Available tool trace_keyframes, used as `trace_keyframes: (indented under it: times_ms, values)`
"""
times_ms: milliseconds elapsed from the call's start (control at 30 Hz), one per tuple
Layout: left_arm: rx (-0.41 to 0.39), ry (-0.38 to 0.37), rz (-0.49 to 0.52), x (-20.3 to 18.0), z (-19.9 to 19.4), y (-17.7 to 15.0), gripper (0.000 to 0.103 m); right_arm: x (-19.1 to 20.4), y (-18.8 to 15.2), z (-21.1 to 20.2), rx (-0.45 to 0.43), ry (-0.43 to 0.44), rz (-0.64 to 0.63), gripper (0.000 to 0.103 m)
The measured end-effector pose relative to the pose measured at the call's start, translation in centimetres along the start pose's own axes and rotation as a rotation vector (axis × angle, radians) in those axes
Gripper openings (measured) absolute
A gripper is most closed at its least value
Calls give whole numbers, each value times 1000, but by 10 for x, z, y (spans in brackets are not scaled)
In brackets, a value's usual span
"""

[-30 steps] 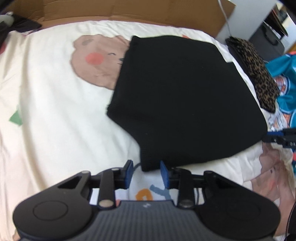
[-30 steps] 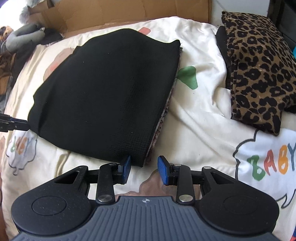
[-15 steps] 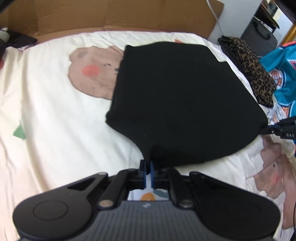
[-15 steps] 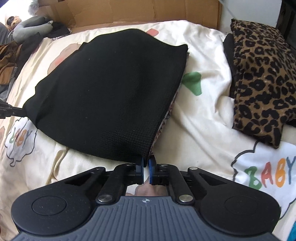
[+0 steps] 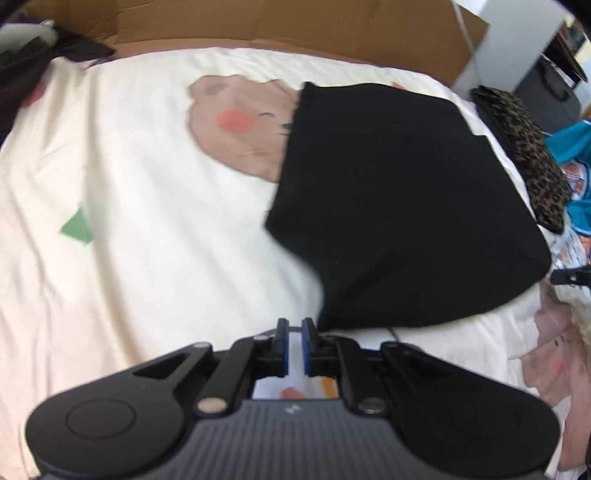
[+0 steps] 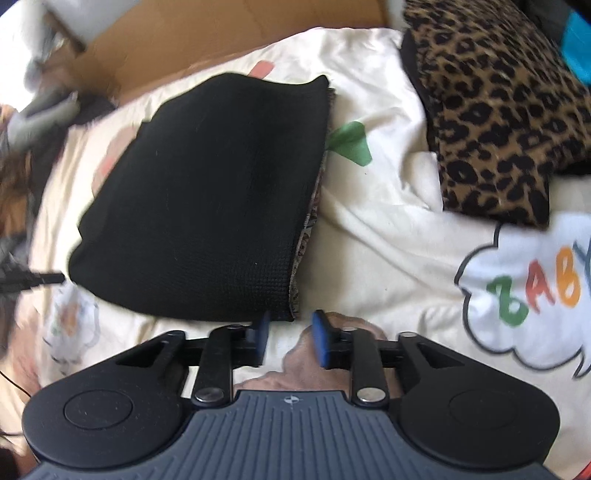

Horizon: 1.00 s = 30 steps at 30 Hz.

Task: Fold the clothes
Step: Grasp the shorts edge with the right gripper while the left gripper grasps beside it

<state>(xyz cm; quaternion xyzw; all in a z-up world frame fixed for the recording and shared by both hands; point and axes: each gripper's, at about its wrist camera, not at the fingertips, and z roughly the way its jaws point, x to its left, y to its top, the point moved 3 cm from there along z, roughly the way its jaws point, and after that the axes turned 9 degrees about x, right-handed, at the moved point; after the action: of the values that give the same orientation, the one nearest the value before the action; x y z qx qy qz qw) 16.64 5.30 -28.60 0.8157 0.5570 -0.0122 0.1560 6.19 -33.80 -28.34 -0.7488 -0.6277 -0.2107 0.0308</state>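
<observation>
A folded black knit garment point(image 5: 399, 206) lies flat on the cream cartoon-print bed sheet point(image 5: 147, 221). My left gripper point(image 5: 295, 325) is just left of the garment's near corner, its jaws a narrow gap apart with only sheet showing between them. In the right wrist view the same black garment point(image 6: 207, 206) shows a patterned layer point(image 6: 310, 229) along its right edge. My right gripper point(image 6: 290, 325) is open at the other near corner, which sits just beyond the left finger and is not held.
A leopard-print fabric piece point(image 6: 495, 110) lies on the sheet point(image 6: 388, 240) to the right of the garment. Brown cardboard point(image 5: 258, 22) runs along the far side of the bed. A teal garment point(image 5: 576, 147) sits at the far right.
Half a second ago both grippers were shut on the garment's near corners; both have since let go. The left gripper has shifted left off its corner. The garment lies lower and flatter.
</observation>
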Motion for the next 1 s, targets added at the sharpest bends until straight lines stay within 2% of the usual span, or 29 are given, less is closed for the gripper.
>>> trace_keyframes:
  times_ms: [167, 300, 400, 467, 567, 700, 733, 767, 867, 1000]
  values:
    - [-41, -24, -53, 6, -12, 9, 8, -6, 0, -1, 15, 147, 125, 31]
    - [-92, -83, -35, -8, -21, 24, 8, 4, 10, -5, -29, 227, 112, 31]
    - [-99, -130, -4, -22, -18, 31, 8, 15, 18, 3, -42, 212, 58, 31]
    - [-90, -141, 17, -31, -11, 31, 8, 17, 20, 15, -27, 195, 41, 28]
    - [-79, -154, 47, -40, 2, 28, 8, 16, 20, 25, -19, 173, 39, 29]
    - [-51, -85, 40, -25, 28, 21, 8, 9, 15, 35, -5, 107, 41, 25]
    - [-44, -68, 30, -19, 33, 19, 2, 8, 13, 36, -2, 90, 35, 20]
    - [-37, -52, 20, -12, 37, 17, 2, 6, 10, 36, 0, 78, 30, 19]
    - [-37, -23, -11, -2, 32, 15, 4, 2, 5, 31, 4, 91, 51, 20]
    - [-32, -29, -45, 4, 22, 7, 6, -2, -3, 24, 13, 148, 82, 22]
